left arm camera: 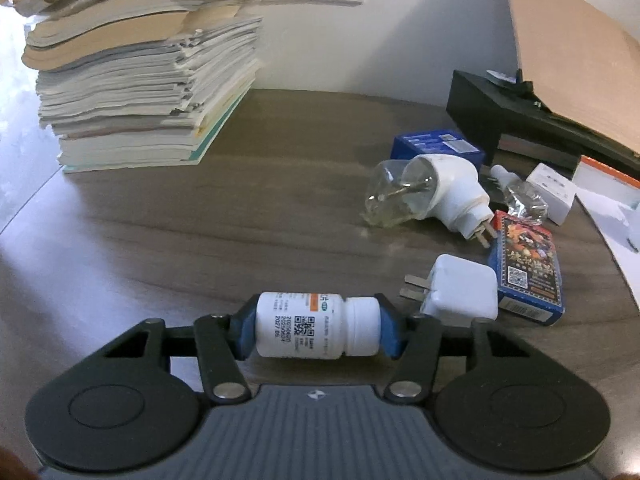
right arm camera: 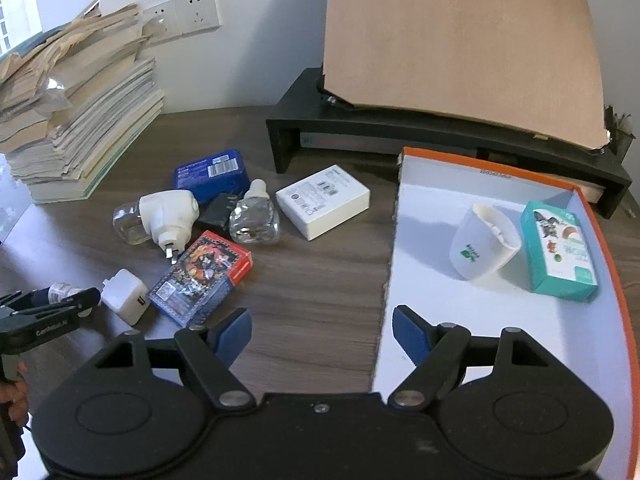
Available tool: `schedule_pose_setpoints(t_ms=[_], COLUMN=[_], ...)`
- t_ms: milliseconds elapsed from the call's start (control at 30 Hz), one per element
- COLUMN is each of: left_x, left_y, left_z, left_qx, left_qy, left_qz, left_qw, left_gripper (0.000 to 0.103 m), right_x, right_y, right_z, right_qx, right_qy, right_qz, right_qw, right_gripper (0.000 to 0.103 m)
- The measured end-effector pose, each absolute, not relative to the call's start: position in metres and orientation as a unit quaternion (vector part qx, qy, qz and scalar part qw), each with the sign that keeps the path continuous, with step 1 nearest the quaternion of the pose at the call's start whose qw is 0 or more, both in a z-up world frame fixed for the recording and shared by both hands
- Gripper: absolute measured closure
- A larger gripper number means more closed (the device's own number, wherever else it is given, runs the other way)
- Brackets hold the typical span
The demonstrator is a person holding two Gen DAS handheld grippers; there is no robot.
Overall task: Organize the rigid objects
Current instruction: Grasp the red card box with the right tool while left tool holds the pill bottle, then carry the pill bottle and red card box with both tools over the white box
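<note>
Nearest the left wrist camera, the left gripper [left arm camera: 318, 330] is clamped end to end on a white pill bottle [left arm camera: 316, 328], which lies crosswise between the blue pads just above the dark wood-grain desk [left arm camera: 240, 220]. The right gripper [right arm camera: 322, 334] hangs with its jaws wide apart and nothing between them, over the near left edge of a white, orange-rimmed box lid [right arm camera: 424, 216].

A white wall with power sockets [right arm camera: 198, 10] backs the desk; a tall stack of papers and booklets [left arm camera: 148, 72] fills the far left, and a black monitor riser [right arm camera: 400, 132] under a tan board [right arm camera: 460, 40] stands at the back right.

Just right of the bottle lie a white USB charger [left arm camera: 464, 292], a blue-and-red card box [left arm camera: 524, 268], a plug-in mosquito repeller with a glass bottle [left arm camera: 432, 192], a clear refill bottle [right arm camera: 254, 218], a blue box [right arm camera: 212, 172] and a white flat box [right arm camera: 324, 200]. In the lid sit a tipped white cup [right arm camera: 484, 244] and a teal carton [right arm camera: 560, 252].

The print on the labels is too small to read, and a dark object behind the refill bottle cannot be identified.
</note>
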State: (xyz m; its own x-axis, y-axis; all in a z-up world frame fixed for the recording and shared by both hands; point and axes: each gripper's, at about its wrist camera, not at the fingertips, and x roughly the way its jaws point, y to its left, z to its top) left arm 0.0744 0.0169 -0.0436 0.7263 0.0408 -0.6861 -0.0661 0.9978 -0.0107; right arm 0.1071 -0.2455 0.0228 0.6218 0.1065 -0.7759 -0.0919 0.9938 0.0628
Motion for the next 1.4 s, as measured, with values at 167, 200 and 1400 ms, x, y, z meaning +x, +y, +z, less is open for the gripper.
schedule_pose_setpoints(t_ms=[167,200,1400], left_x=[0.075,0.074,0.065], left_y=[0.025,0.027,-0.02], left_z=[-0.04,-0.037,0.007], left_qx=[-0.037,-0.044,-0.096], left_qy=[0.368,0.367,0.344], left_qz=[0.019,0.017,-0.02], left_qw=[0.929,0.929,0.934], left_gripper=[0.045,0.045,0.045], right_x=[0.119,0.122,0.124], right_y=[-0.226,-0.222,-0.215], right_z=[0.012,0.01,0.024], right_qx=[0.018,0.021,-0.007], right_qy=[0.439,0.44,0.387], right_qz=[0.078,0.087,0.082], right_qw=[0.895,0.893,0.919], right_gripper=[0.012,0.012,0.032])
